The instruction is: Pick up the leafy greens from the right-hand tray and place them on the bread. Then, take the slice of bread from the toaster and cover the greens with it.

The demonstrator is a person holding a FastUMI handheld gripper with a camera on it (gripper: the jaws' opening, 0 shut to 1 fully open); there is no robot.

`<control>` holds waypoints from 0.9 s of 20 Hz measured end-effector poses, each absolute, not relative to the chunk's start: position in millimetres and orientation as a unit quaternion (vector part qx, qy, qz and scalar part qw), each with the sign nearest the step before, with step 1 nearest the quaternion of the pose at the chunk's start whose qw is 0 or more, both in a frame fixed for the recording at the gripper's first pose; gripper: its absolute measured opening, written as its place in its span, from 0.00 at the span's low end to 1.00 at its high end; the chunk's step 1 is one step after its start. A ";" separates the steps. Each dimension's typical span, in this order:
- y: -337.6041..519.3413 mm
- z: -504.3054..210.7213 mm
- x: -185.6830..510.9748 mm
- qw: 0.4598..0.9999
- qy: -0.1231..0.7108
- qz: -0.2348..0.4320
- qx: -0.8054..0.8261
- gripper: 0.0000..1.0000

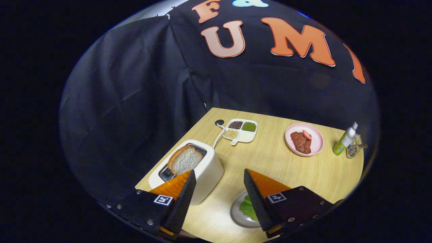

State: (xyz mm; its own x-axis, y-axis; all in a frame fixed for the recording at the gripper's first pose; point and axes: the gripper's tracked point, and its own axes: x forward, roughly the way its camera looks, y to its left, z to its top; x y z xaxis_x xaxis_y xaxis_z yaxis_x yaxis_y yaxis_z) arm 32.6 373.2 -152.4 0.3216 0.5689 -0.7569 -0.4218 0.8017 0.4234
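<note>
Gripper [219, 175]: I am holding it aloft, fingers [184, 195] spreading wide apart, gripping nothing between them.

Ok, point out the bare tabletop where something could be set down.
Widest bare wood: between the toaster, the divided dish and the pink plate, just ahead of the open, empty claw. Crowded: far corner by the bottle, and the greens plate beside the right finger.
</note>
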 end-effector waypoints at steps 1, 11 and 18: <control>385.5 -150.8 30.5 0.800 0.506 0.313 0.076 0.86; 478.6 -161.8 32.5 0.742 0.580 0.329 0.068 0.84; 489.1 -199.1 24.7 0.721 0.619 0.310 0.033 0.77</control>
